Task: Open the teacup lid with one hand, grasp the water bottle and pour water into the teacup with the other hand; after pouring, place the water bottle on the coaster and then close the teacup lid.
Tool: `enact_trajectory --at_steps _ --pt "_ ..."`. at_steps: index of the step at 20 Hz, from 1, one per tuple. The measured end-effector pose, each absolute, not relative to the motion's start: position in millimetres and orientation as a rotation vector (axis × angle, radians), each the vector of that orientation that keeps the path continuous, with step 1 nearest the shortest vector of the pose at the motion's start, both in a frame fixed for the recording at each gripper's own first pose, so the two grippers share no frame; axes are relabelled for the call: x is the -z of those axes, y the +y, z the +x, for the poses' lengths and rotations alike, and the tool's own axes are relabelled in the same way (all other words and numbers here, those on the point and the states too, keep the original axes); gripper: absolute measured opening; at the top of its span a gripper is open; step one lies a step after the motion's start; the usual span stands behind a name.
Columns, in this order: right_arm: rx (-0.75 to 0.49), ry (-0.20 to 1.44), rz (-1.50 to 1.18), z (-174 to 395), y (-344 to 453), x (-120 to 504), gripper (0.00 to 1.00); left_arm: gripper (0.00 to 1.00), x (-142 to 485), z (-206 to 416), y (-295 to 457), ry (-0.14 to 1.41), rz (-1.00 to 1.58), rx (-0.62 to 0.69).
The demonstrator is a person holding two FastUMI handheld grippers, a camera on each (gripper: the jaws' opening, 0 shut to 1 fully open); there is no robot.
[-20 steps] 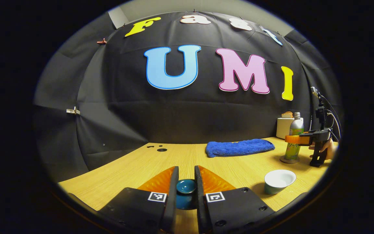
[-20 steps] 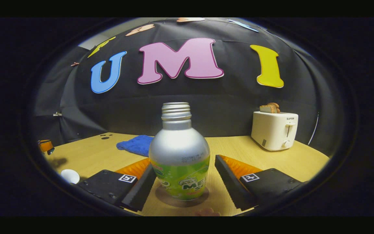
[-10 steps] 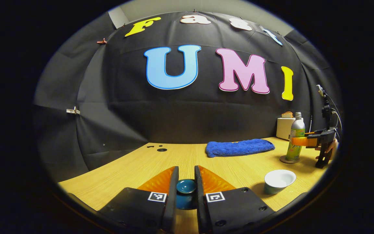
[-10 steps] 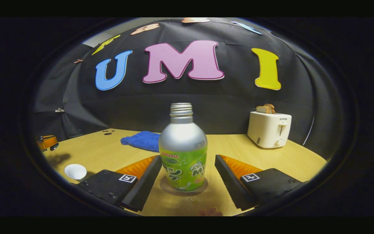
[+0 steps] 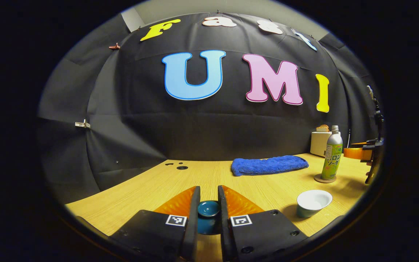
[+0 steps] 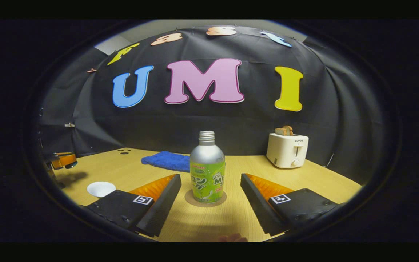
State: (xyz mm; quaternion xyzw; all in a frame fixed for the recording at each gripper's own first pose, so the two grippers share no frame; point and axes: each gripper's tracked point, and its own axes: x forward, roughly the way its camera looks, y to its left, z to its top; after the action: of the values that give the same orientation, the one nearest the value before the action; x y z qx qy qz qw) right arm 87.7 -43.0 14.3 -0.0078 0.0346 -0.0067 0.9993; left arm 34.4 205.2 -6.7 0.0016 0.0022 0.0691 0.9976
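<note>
We are holding the lid [image 5: 208,208] in the left claw [image 5: 208,203], both fingers [image 5: 194,207] pressing on its knob just above the table [image 5: 180,185]; the cup [image 5: 313,203] is sitting uncovered off to that claw's right, with a blue towel [image 5: 268,165] lying farther ahead. Our right claw [image 6: 211,187] is standing wide, gripping nothing; the bottle [image 6: 207,168] is standing upright on the coaster [image 6: 205,199] just ahead of its tips, apart from both fingers [image 6: 166,196]. A toaster [image 6: 287,150] is sitting beyond, to that claw's right, with the cup low to its left.
</note>
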Motion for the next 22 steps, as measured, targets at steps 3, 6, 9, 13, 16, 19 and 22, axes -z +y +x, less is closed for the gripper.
enact_trajectory --at_steps 3,6,9,13,16,19,22 --pt "0.004 0.065 0.004 68 -42 -11 1.00 0.30 7 34 205 0.005 0.003 -0.136" --pt "0.001 0.063 -0.005 55 -41 -7 1.00 0.29 7 34 205 0.004 0.003 -0.136" --pt "-0.012 0.069 0.000 49 -38 0 1.00 0.29 7 34 203 0.004 0.004 -0.121" --pt "-0.027 0.069 0.053 44 -36 5 1.00 0.30 7 33 190 0.007 -0.002 -0.073" --pt "-0.017 0.057 0.048 46 -45 5 1.00 0.30 3 37 156 0.005 -0.016 0.001" --pt "-0.010 0.013 0.003 43 -47 -2 1.00 0.30 -4 35 115 -0.004 -0.005 0.090" --pt "-0.014 0.014 0.003 42 -46 -1 1.00 0.30 -7 34 70 0.005 0.008 0.193"
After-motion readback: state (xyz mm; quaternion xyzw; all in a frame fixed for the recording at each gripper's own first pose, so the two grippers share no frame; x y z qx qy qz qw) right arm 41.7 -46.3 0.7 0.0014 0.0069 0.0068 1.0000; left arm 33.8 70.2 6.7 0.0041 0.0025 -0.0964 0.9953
